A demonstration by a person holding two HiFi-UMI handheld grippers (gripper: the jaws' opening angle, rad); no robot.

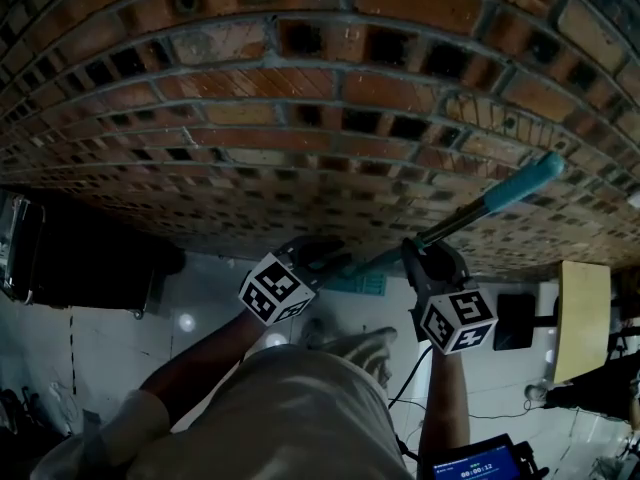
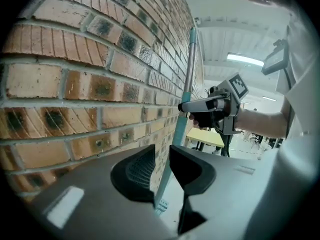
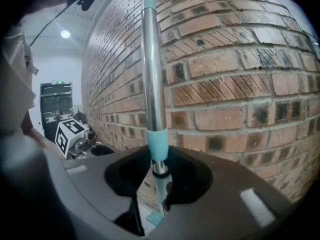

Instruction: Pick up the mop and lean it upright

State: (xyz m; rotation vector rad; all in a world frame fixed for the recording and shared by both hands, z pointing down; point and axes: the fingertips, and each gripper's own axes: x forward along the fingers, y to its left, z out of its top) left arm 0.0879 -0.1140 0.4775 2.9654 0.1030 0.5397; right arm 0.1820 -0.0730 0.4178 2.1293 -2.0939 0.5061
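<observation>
While the mop [image 1: 520, 183] is held near-upright close beside the brick wall [image 1: 300, 88], its pole [image 3: 151, 74] is clamped in the left tool [image 2: 161, 168] low down and in the right tool [image 3: 159, 176] higher up.

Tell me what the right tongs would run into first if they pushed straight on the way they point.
The right tongs, shut on the mop handle, point at the brick wall. Straight on, they would probably meet that wall first; how near it stands is unclear.
</observation>
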